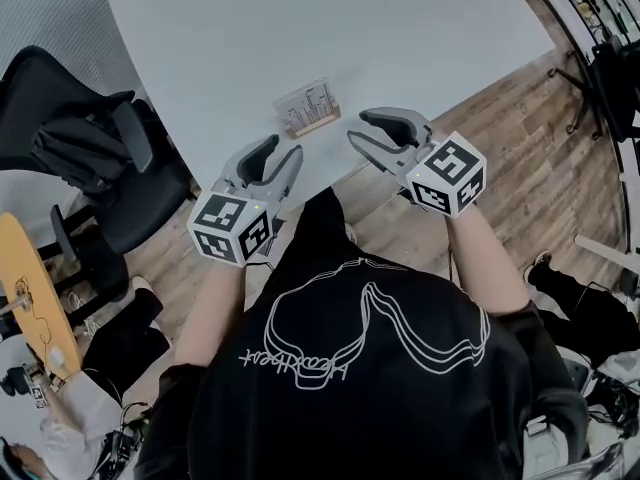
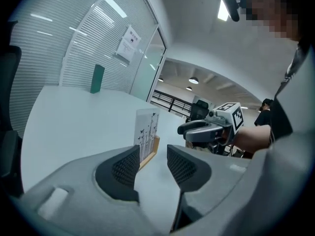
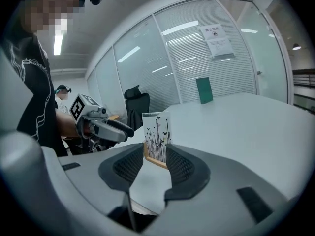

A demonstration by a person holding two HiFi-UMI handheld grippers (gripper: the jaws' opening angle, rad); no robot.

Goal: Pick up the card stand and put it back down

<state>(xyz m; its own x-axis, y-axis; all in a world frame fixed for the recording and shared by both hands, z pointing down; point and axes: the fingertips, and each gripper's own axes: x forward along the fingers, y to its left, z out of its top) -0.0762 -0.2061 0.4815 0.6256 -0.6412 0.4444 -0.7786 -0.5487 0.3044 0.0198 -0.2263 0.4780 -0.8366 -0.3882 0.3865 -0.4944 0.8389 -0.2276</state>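
The card stand, a clear holder with a printed card on a wooden base, stands upright on the white table near its front edge. My left gripper hovers just short of the table edge, below and left of the stand, open and empty. To the stand's right my right gripper is also open with nothing in it. In the left gripper view the stand shows beyond the open left gripper, with the right gripper to its right. In the right gripper view the stand sits past the open right gripper.
A black office chair stands left of the table. A green upright object sits far back on the table. Wooden floor lies to the right. A round wooden side table with small items is at the lower left.
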